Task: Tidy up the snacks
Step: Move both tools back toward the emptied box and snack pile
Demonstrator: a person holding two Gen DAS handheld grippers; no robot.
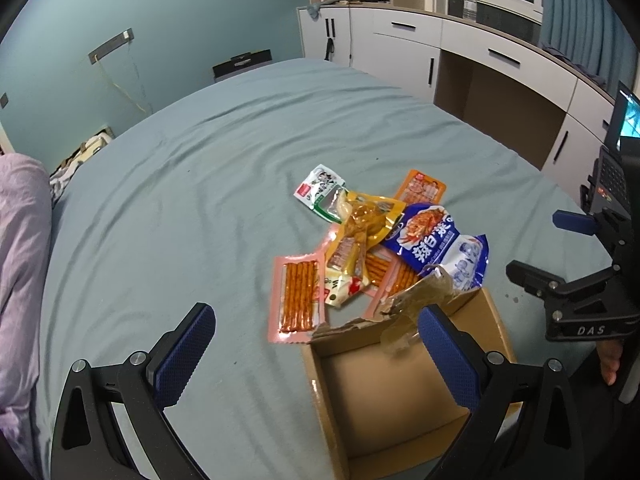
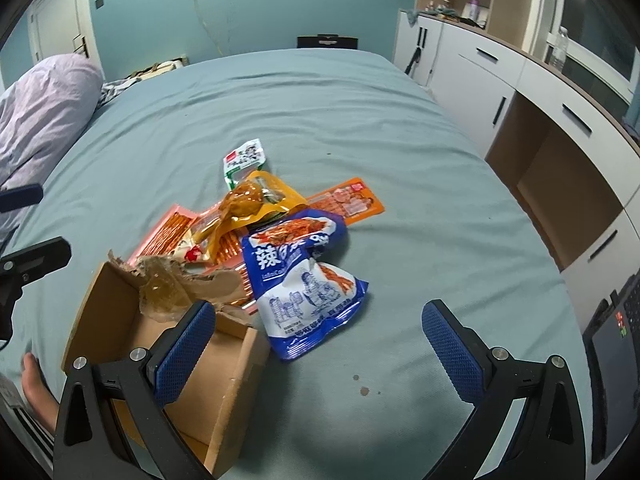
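Note:
A pile of snack packets lies on the blue-grey bed sheet: a pink stick-snack packet (image 1: 296,298), a yellow chicken packet (image 1: 360,236), a blue and white bag (image 1: 440,246), an orange packet (image 1: 420,188) and a white-green packet (image 1: 322,192). An open empty cardboard box (image 1: 404,396) with a torn taped flap sits just in front of the pile. My left gripper (image 1: 316,356) is open and empty above the box's left edge. My right gripper (image 2: 320,354) is open and empty, hovering near the blue bag (image 2: 304,284) and the box (image 2: 168,360). The right gripper also shows at the right edge of the left wrist view (image 1: 560,248).
A lilac pillow (image 2: 44,112) lies at the bed's left. White cabinets and a desk (image 2: 560,120) run along the right wall. A monitor and black device (image 1: 624,152) stand at the far right. A bare foot (image 2: 36,392) shows by the box.

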